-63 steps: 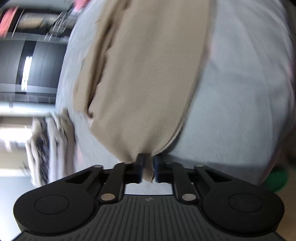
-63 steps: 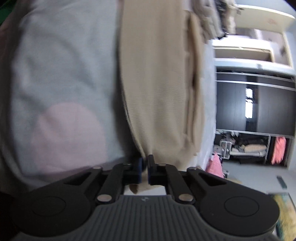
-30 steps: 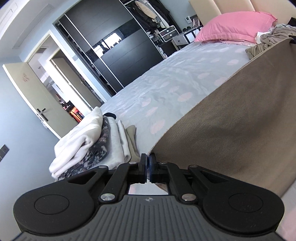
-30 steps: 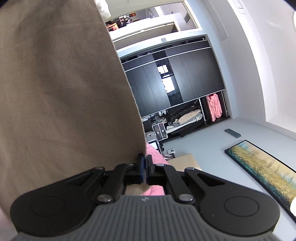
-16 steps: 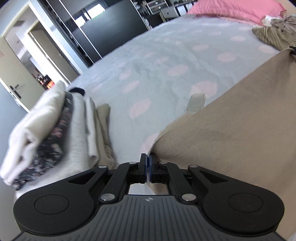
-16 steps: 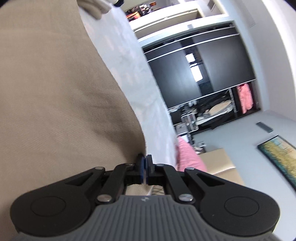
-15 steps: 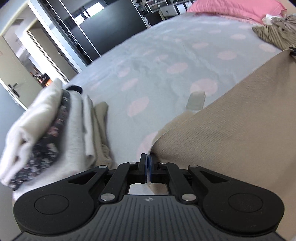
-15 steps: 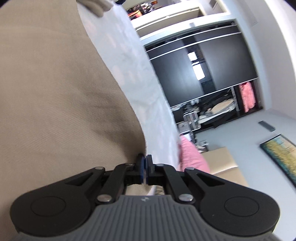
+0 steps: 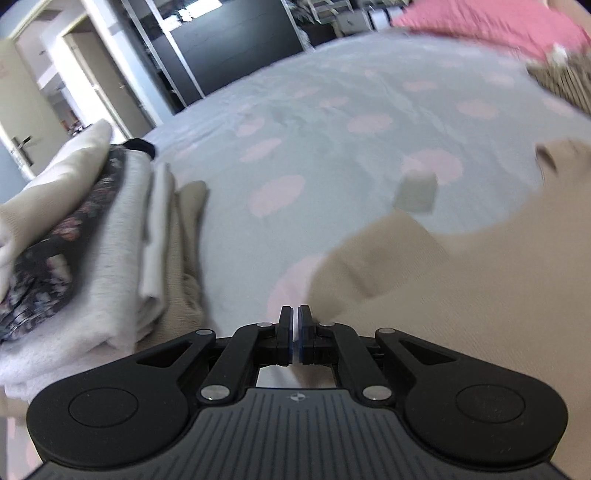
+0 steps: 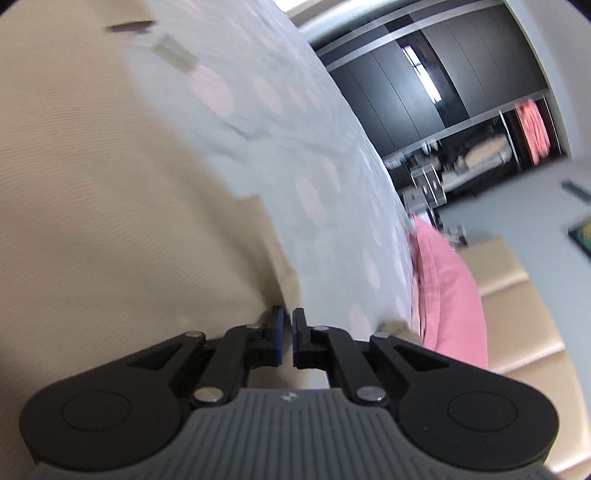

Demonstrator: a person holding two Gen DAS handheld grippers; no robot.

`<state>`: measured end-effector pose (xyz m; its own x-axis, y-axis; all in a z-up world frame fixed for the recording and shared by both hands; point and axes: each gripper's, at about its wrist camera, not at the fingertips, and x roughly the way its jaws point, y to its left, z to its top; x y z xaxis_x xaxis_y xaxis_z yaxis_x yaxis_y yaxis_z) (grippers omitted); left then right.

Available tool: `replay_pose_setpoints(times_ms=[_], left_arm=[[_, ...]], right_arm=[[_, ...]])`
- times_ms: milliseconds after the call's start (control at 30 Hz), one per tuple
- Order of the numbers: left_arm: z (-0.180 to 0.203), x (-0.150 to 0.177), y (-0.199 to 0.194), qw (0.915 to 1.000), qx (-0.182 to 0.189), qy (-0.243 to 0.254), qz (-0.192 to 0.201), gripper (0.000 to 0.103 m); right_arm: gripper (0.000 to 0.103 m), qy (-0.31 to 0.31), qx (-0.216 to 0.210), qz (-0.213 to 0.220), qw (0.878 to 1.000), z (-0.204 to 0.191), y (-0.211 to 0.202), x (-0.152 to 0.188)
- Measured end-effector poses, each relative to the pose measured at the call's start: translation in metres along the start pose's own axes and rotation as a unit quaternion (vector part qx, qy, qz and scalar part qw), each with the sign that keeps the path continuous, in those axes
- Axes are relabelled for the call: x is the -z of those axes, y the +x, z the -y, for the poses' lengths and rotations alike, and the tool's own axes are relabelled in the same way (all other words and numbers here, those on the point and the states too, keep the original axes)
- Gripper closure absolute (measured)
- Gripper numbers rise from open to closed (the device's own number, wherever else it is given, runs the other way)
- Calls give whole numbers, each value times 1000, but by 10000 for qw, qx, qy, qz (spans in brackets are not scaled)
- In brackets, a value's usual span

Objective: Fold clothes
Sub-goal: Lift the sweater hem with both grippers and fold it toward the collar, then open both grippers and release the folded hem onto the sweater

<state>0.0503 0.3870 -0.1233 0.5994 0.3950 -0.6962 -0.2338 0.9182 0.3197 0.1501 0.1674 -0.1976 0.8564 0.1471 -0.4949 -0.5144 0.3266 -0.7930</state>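
A beige garment (image 9: 461,295) lies spread flat on the grey bed sheet with pink dots (image 9: 332,110). A small grey tag (image 9: 415,194) shows at its far edge. My left gripper (image 9: 294,314) hangs low over the sheet with its jaws together. The garment's corner lies just right of its fingertips, not between them. In the right wrist view the garment (image 10: 110,221) fills the left half. My right gripper (image 10: 288,315) sits at the garment's edge, and its jaws are opening to a narrow slit with nothing visible between them.
A stack of folded clothes (image 9: 74,240) sits on the bed to the left of the garment. A pink pillow (image 9: 480,26) and crumpled clothes (image 9: 561,77) lie at the head end. A dark wardrobe (image 10: 424,74) and a door (image 9: 18,110) stand beyond the bed.
Both grippers came down and laid the garment onto the bed. Its corners have slipped out of both grippers. A slit has opened between the right jaws.
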Motion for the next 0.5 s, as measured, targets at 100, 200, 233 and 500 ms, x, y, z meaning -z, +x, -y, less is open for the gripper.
replay_pose_setpoints(times_ms=[100, 200, 233, 500], left_arm=[[-22, -3, -19, 9989, 111, -420, 163, 90], [-41, -2, -36, 9954, 367, -862, 197, 84], [-47, -1, -40, 9933, 516, -1027, 145, 83], [-56, 24, -27, 9616, 1305, -2343, -585, 83]], right_arm=[[90, 697, -111, -268, 9971, 30, 2, 8], [84, 1763, -519, -376, 9822, 66, -4, 22], [82, 2162, -713, -403, 9729, 77, -9, 30], [73, 4718, -2413, -572, 8461, 137, -13, 69]])
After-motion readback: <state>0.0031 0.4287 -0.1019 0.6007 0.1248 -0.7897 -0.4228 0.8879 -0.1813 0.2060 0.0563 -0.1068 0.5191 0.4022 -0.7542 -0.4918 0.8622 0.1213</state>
